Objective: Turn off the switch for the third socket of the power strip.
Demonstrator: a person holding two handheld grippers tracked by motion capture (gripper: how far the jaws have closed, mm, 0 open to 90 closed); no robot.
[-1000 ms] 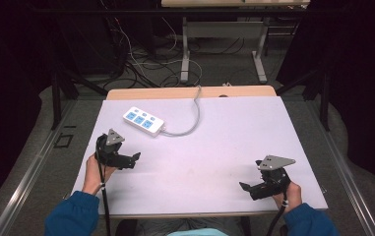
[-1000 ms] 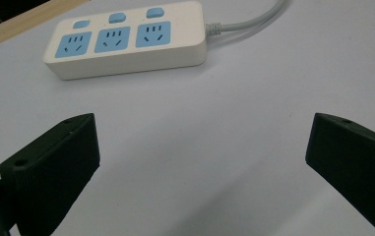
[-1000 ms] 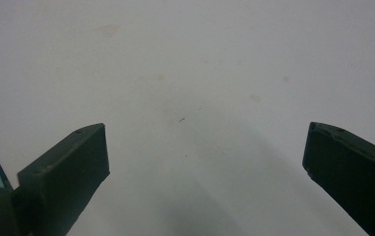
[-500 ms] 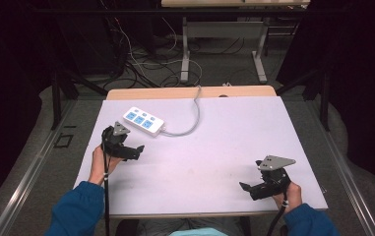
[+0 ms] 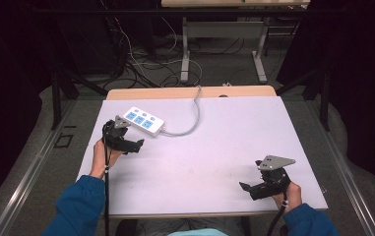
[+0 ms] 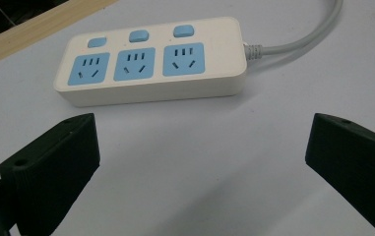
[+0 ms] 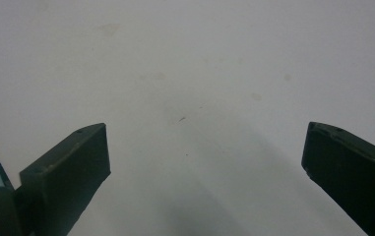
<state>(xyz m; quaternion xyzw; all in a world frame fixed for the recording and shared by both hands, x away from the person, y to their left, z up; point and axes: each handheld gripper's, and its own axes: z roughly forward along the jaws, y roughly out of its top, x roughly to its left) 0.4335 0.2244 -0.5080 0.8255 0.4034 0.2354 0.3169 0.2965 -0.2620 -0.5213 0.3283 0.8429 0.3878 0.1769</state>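
One power strip (image 6: 150,61) is counted on the table (image 5: 214,147), with one grey cable (image 6: 298,42) leaving its end. On the strip, three blue sockets (image 6: 134,64) are counted in a row, and three small blue switches (image 6: 140,35) are counted above them (one per socket). Two grippers are counted: one left gripper (image 5: 137,145) and one right gripper (image 5: 246,189). Two black jaws are seen per gripper, four in all. One grey three-cornered plate (image 5: 275,162) is counted on each gripper, two in all. Two hands and two blue sleeves (image 5: 79,206) are counted.
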